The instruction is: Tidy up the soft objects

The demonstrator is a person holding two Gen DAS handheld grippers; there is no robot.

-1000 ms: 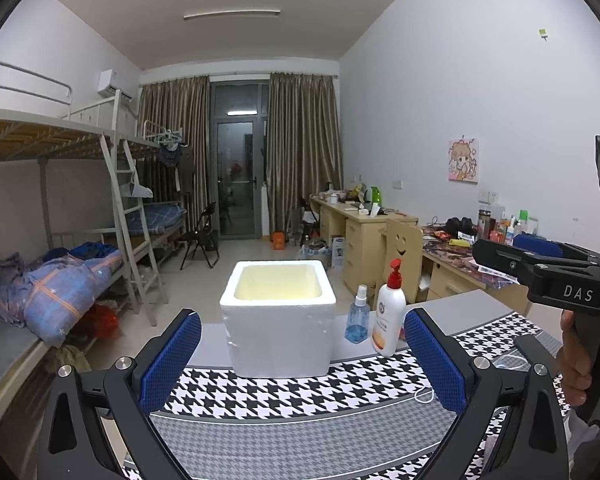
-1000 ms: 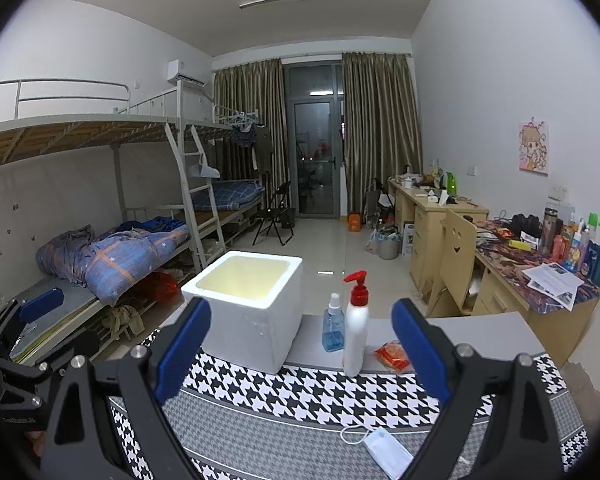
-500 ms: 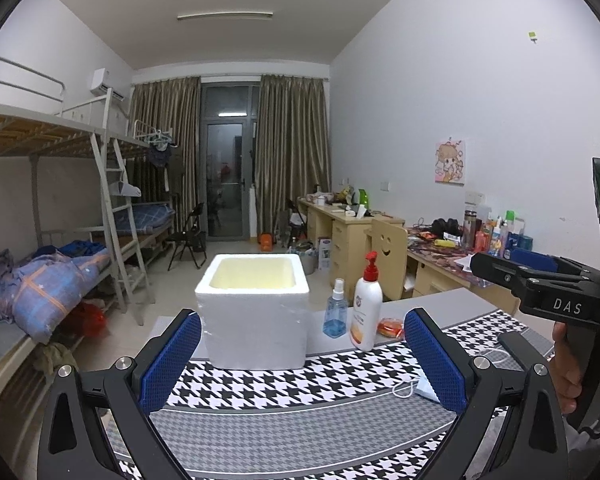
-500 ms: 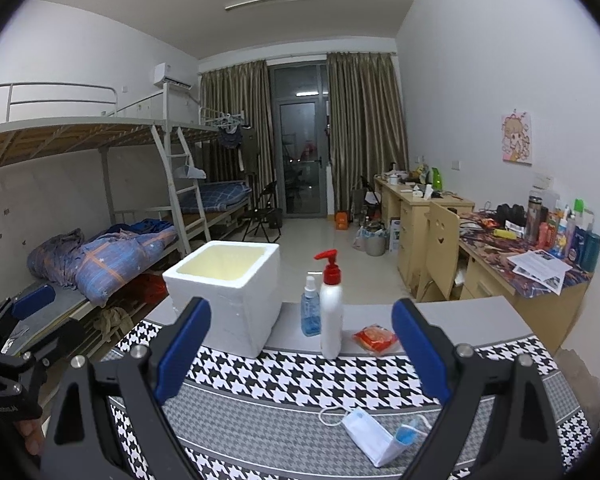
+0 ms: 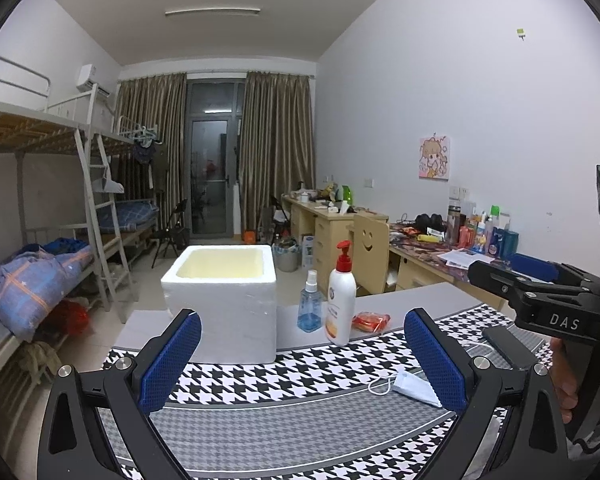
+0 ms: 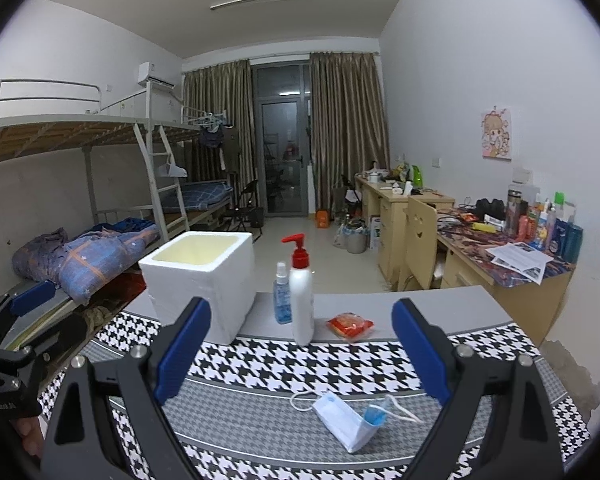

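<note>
Both grippers, left (image 5: pixel 302 360) and right (image 6: pixel 300 354), gape wide and empty. That face mask (image 6: pixel 346 420) looks floppy and feather-light; I'd pinch its folded body, not the ear loops.

Each fisheye camera looks forward along its own hand-held gripper, low over the houndstooth-covered desk (image 5: pixel 300 376), facing the curtained balcony door. The left view sits left of the right view. Both share the open white foam box (image 5: pixel 224 300) (image 6: pixel 204 280), the white pump bottle with red nozzle (image 5: pixel 340 300) (image 6: pixel 302 296), and the pale blue face mask (image 5: pixel 414 386) (image 6: pixel 344 420), which lies nearer in the right view.
</note>
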